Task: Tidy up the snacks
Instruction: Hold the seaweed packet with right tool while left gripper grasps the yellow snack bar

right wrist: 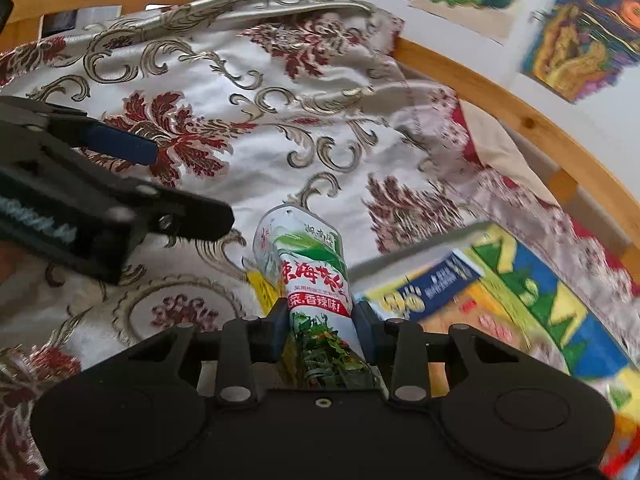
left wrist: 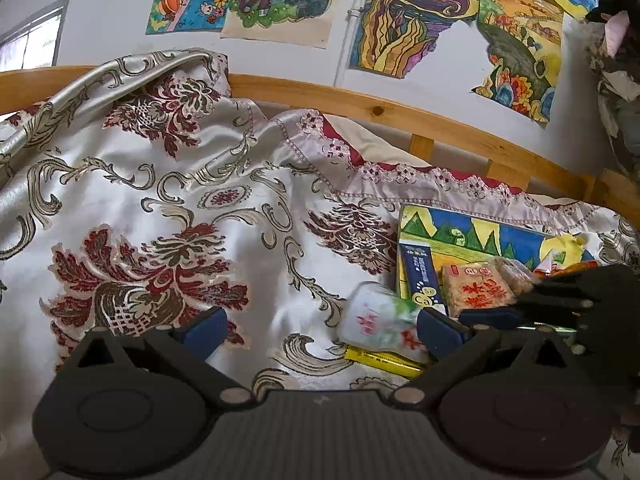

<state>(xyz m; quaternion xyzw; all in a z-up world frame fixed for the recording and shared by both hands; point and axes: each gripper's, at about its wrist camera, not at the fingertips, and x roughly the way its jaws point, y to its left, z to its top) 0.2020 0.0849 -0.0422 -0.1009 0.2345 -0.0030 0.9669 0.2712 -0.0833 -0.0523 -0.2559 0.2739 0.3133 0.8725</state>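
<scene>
A white and green snack packet (right wrist: 316, 280) with red lettering stands up between the blue pads of my right gripper (right wrist: 322, 330), which is shut on its lower half. In the left wrist view the same packet (left wrist: 378, 318) is blurred, just above the bedspread, close to the inner side of my left gripper's right finger. My left gripper (left wrist: 320, 330) stands wide open with only cloth between its fingers. It also shows in the right wrist view as the left gripper (right wrist: 172, 184), left of the packet and apart from it.
A yellow packet (left wrist: 380, 360) lies under the held one. A blue box (left wrist: 422, 276) and an orange cracker packet (left wrist: 476, 288) rest on a colourful drawing sheet (left wrist: 460, 232) at the right. The patterned bedspread (left wrist: 160, 200) covers the bed. A wooden rail (left wrist: 400, 116) runs behind.
</scene>
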